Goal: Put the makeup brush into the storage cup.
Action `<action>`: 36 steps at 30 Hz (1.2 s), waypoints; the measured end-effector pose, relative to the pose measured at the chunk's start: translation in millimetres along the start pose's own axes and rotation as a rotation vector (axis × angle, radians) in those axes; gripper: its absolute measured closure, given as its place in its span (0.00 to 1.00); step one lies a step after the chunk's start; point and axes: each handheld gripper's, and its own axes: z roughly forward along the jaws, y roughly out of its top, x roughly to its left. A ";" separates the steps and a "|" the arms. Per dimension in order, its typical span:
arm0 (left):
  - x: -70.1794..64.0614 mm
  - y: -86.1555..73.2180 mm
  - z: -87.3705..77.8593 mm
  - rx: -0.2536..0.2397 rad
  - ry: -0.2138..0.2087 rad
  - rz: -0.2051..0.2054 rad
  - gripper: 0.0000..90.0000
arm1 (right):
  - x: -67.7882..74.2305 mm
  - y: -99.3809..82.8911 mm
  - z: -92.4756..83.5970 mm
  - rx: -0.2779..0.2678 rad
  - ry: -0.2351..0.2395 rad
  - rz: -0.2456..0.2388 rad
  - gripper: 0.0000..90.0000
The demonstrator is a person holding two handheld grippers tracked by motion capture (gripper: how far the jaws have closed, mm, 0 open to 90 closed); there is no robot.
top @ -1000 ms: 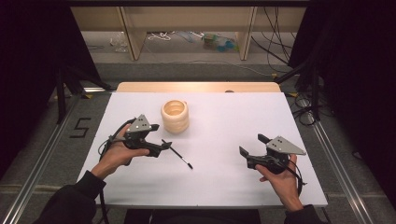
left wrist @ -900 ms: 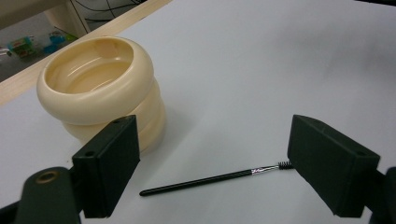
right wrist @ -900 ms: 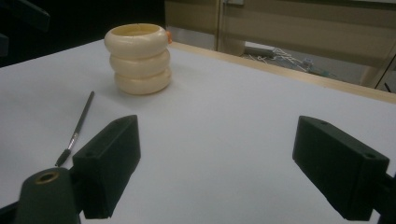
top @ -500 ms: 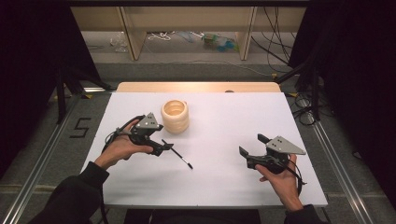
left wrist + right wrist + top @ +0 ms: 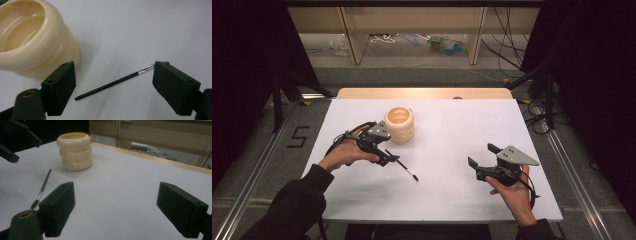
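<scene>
Left claw (image 5: 384,156) hovering spread above a thin black paintbrush (image 5: 113,82) that is lying flat on the white surface (image 5: 452,125), its bristle end nearest one jaw, nothing pinched; cream ribbed holder (image 5: 400,124) standing upright just beside; right claw (image 5: 482,160) hanging spread and empty, well apart; a floor marking (image 5: 297,136) reading "5".

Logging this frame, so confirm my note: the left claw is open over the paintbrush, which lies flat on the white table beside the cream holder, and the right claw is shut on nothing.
One detail is wrong: the right claw is open, not shut; the right gripper view shows its jaws wide apart over the white table. The rest holds: left claw open over the flat-lying paintbrush, beside the cream holder.
</scene>
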 end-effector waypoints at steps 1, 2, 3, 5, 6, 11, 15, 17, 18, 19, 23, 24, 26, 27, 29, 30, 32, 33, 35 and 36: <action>0.2 0.8 2.0 0.010 -0.005 0.010 0.22 | -0.2 0.0 -0.1 0.000 0.000 0.000 0.18; -0.1 1.4 4.5 0.016 -0.005 0.011 0.22 | -0.7 -0.4 0.8 -0.011 -0.002 -0.007 0.18; 0.4 1.9 6.0 0.034 -0.009 0.019 0.22 | -0.7 -0.3 0.7 -0.012 0.000 -0.005 0.18; 1.2 3.0 7.5 0.042 -0.013 0.036 0.22 | -1.0 0.5 -1.2 0.003 -0.007 -0.011 0.18; 0.7 2.9 8.2 0.039 -0.018 0.019 0.22 | -1.0 0.5 -1.2 0.003 -0.007 -0.011 0.18; 0.8 7.7 12.0 0.041 -0.038 0.006 0.22 | -0.7 0.4 -0.5 0.001 -0.005 -0.010 0.18; -0.3 11.8 14.0 0.066 -0.051 0.029 0.22 | -0.4 -0.1 1.0 -0.010 0.002 -0.005 0.18; -1.2 13.8 15.4 0.065 -0.055 0.026 0.22 | -0.4 -0.1 0.9 -0.010 0.002 -0.006 0.18; -0.7 14.8 16.1 0.068 -0.059 0.045 0.22 | -0.4 -0.1 0.9 -0.010 0.003 -0.006 0.18; -1.7 14.7 17.6 0.070 -0.067 0.032 0.22 | -0.4 -0.1 0.9 -0.010 0.002 -0.007 0.18; -2.0 14.0 24.6 0.088 -0.078 0.031 0.22 | -0.1 0.2 0.6 -0.004 0.006 -0.001 0.18; -1.3 13.5 26.2 0.092 -0.081 0.034 0.22 | 0.1 0.2 0.4 -0.002 0.007 0.000 0.18; -0.4 12.7 28.2 0.096 -0.084 0.037 0.22 | 0.0 0.1 0.7 -0.004 0.007 -0.001 0.18; -0.3 12.1 29.4 0.099 -0.089 0.027 0.22 | -0.2 -0.3 1.5 -0.011 0.005 -0.006 0.18; 0.4 11.5 31.4 0.104 -0.093 0.028 0.22 | -0.2 -0.3 1.4 -0.010 0.005 -0.005 0.18; 0.9 11.4 31.8 0.109 -0.089 0.042 0.22 | 0.0 0.1 0.6 -0.004 0.008 -0.001 0.18; 1.8 11.0 33.0 0.120 -0.097 0.044 0.23 | -0.2 -0.3 1.6 -0.010 0.005 -0.006 0.18; 2.5 10.9 32.9 0.120 -0.097 0.052 0.23 | -0.1 -0.3 1.6 -0.009 0.005 -0.005 0.18; 2.9 10.4 33.5 0.118 -0.099 0.054 0.23 | 0.2 0.1 1.0 -0.005 0.009 -0.002 0.18; 2.9 9.9 34.4 0.121 -0.104 0.051 0.23 | 0.0 -0.3 1.7 -0.011 0.006 -0.006 0.18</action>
